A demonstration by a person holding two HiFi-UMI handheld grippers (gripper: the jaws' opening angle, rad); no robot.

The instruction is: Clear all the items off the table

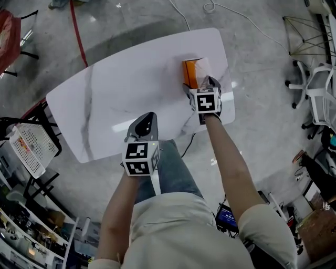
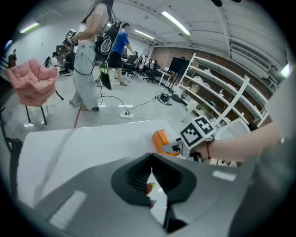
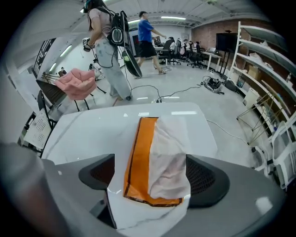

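Note:
An orange tissue pack [image 1: 189, 72] with a white tissue [image 3: 169, 155] sticking out of its top lies near the far right corner of the white marble table [image 1: 115, 100]. My right gripper [image 1: 200, 83] hangs over the pack's near end, open, with one jaw on each side of the pack [image 3: 138, 157] and neither pad pressing on it. My left gripper [image 1: 148, 116] is above the table's near edge, well left of the pack, and its jaws meet at the tips [image 2: 150, 159] with nothing held. From the left gripper view the pack [image 2: 162, 138] shows beside the right gripper [image 2: 178, 147].
A white wire rack [image 1: 31, 147] stands left of the table and white chairs [image 1: 315, 89] stand to the right. A cable [image 1: 181, 16] runs across the floor beyond the table. A pink armchair [image 2: 34, 81] and walking people [image 2: 92, 51] are further off.

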